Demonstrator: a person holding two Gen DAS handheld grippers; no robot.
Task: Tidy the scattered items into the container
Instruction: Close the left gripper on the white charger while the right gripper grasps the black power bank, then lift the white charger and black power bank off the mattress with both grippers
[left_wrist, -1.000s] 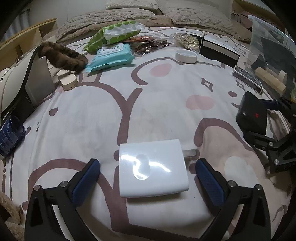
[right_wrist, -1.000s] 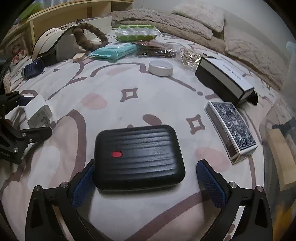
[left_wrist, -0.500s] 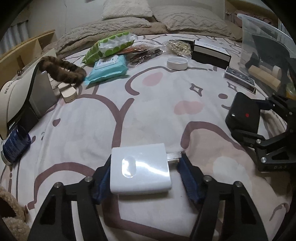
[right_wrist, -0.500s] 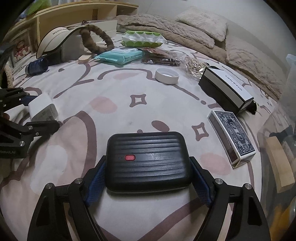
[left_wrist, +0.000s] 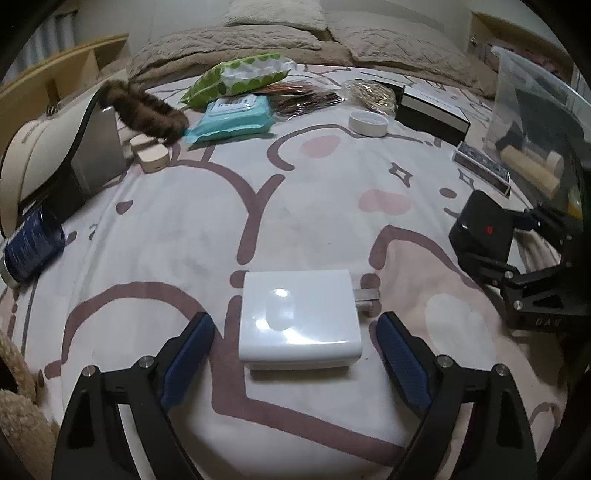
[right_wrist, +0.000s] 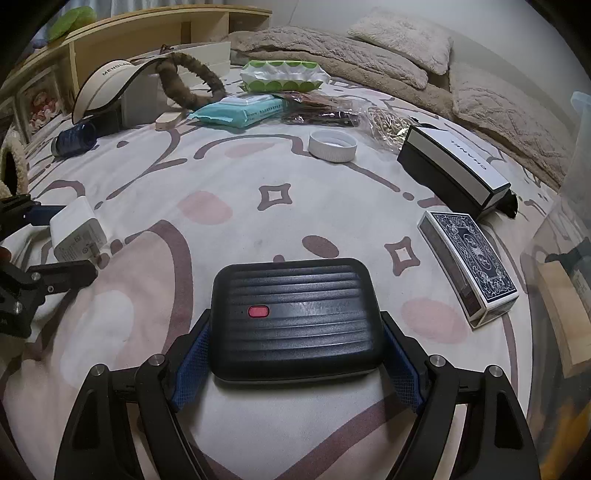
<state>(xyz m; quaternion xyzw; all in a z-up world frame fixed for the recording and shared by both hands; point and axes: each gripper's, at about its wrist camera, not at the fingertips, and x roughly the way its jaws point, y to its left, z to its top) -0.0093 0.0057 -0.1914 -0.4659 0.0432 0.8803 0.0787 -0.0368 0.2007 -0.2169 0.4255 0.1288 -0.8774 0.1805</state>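
A white plug charger (left_wrist: 300, 318) lies on the patterned bedspread between the fingers of my left gripper (left_wrist: 295, 354), which is open with gaps on both sides. It also shows in the right wrist view (right_wrist: 75, 230). My right gripper (right_wrist: 295, 354) is shut on a black ribbed power bank (right_wrist: 295, 317) with a red button, also seen in the left wrist view (left_wrist: 482, 230). The clear plastic container (left_wrist: 535, 122) stands at the right with a wooden block inside.
Scattered on the bed: a card deck (right_wrist: 469, 258), black-and-white box (right_wrist: 454, 173), white lid (right_wrist: 332, 146), blue wipes pack (right_wrist: 240, 110), green dotted pack (right_wrist: 284, 75), snack bags (left_wrist: 306, 98), furry headband (left_wrist: 144, 110), visor cap (left_wrist: 40, 147), blue bottle (left_wrist: 31, 247). Pillows behind.
My left gripper closed on the charger half a second ago and has now opened again; the charger lies free. My right gripper closed on the power bank and stays shut.
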